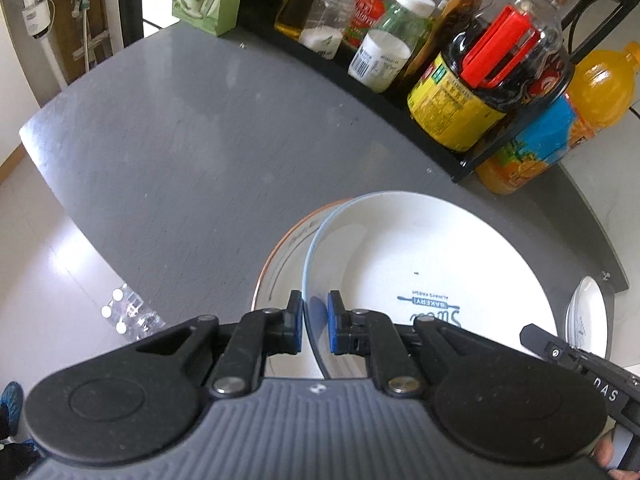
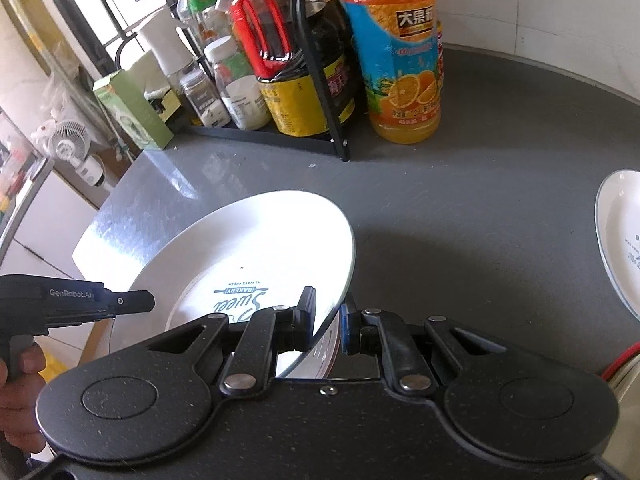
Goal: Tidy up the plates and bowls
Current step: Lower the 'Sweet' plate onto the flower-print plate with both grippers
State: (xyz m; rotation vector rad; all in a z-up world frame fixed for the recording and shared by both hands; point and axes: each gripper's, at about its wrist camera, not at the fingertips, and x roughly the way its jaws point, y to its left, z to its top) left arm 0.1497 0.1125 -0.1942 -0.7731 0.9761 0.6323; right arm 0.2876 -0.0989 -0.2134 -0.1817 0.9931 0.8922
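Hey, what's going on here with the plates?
A person holds a gripper in each hand and both straddle the rim of the same white bakery plate. The left gripper has its jaws open around the near rim. The right gripper is at the opposite edge, tilting the plate above an orange-rimmed plate on the grey table. Another plate lies apart.
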